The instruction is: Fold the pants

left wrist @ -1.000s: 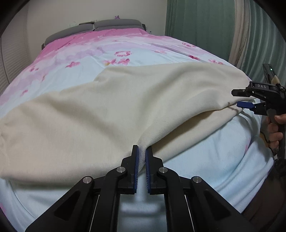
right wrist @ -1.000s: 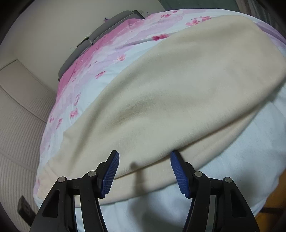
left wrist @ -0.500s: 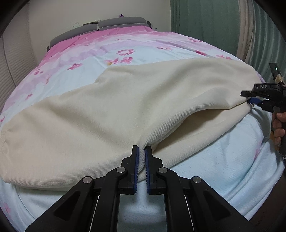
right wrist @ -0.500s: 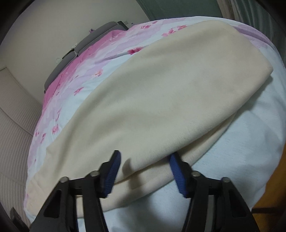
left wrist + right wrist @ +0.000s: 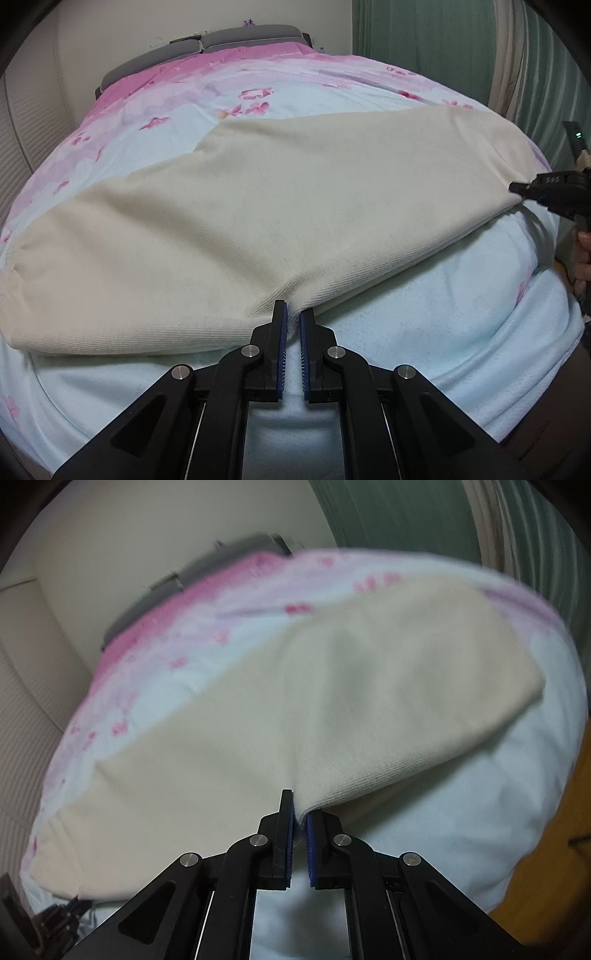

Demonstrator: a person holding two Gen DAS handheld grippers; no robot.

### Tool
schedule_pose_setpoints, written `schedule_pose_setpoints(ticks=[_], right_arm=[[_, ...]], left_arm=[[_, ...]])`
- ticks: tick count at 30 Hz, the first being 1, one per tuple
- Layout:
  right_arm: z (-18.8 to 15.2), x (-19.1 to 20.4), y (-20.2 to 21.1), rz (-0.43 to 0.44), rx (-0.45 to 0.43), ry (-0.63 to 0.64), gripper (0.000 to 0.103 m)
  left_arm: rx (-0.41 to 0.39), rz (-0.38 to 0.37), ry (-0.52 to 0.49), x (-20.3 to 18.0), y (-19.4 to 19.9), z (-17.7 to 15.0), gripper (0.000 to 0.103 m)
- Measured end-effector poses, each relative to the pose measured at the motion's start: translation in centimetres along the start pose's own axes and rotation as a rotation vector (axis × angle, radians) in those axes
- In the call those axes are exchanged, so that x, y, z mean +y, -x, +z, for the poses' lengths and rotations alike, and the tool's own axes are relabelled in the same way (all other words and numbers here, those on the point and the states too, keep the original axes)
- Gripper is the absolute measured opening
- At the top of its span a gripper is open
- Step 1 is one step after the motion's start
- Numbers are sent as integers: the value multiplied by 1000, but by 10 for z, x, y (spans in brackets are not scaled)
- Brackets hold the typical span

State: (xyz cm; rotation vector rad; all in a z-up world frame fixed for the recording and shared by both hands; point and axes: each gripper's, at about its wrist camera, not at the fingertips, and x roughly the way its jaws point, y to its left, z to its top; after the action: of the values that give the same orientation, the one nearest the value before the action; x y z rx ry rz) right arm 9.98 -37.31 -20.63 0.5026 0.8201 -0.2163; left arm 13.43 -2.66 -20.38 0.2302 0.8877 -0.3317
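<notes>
right gripper [image 5: 300,814] jaws just closed on pants [image 5: 258,206] near edge; left gripper [image 5: 291,319] stays clamped on same edge (bed [image 5: 424,295] beneath). lift both evenly, keep edge taut.

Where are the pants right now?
The cream pants lie spread across the near end of the flowered bedspread. The left gripper pinches their near edge, and the right gripper pinches the edge farther right.

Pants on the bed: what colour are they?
Plain cream pants, no pattern; clearest in the left wrist view.
</notes>
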Motion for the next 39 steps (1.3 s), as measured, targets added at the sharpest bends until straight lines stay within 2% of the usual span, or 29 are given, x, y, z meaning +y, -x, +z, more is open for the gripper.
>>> schedule_pose_setpoints(ticks=[2, 6, 8, 9, 10, 11, 12, 15, 19, 21, 24, 30, 33, 39], right_arm=[[-1, -3, -13, -3, 31, 0, 6], [2, 1, -11, -10, 5, 36, 8], [3, 0, -6, -3, 18, 27, 17], [3, -2, -1, 7, 30, 15, 30], [2, -5, 4, 10, 35, 1, 47], [0, -6, 9, 16, 32, -8, 54], [-1, -10, 19, 33, 17, -17, 58], [1, -23, 41, 41, -29, -40, 58], [16, -59, 61, 24, -105, -143, 58], [25, -84, 64, -13, -131, -203, 58], [37, -133, 66, -57, -169, -343, 58], [54, -205, 56, -97, -197, -537, 58], [59, -216, 50, -105, -216, -544, 58], [65, -224, 30, -124, -249, -518, 58]], left_arm=[[10, 4, 7, 1, -6, 0, 8], [6, -6, 35, 2, -2, 3, 9], [-4, -1, 31, -2, 7, 5, 15], [-4, -2, 28, -4, 12, 6, 19], [-11, -16, 22, -9, 21, 7, 28], [-20, -16, 14, -12, 26, 9, 34], [-30, -18, 5, -16, 32, 11, 36], [-53, -51, -28, -32, 41, 31, 40], [-97, -135, -108, -69, 29, 88, 46], [-124, -202, -173, -98, 14, 131, 46], [-152, -280, -292, -143, -13, 193, 48], [-156, -459, -433, -231, -79, 311, 47], [-121, -523, -505, -274, -117, 353, 47], [-5, -607, -658, -352, -186, 390, 47]])
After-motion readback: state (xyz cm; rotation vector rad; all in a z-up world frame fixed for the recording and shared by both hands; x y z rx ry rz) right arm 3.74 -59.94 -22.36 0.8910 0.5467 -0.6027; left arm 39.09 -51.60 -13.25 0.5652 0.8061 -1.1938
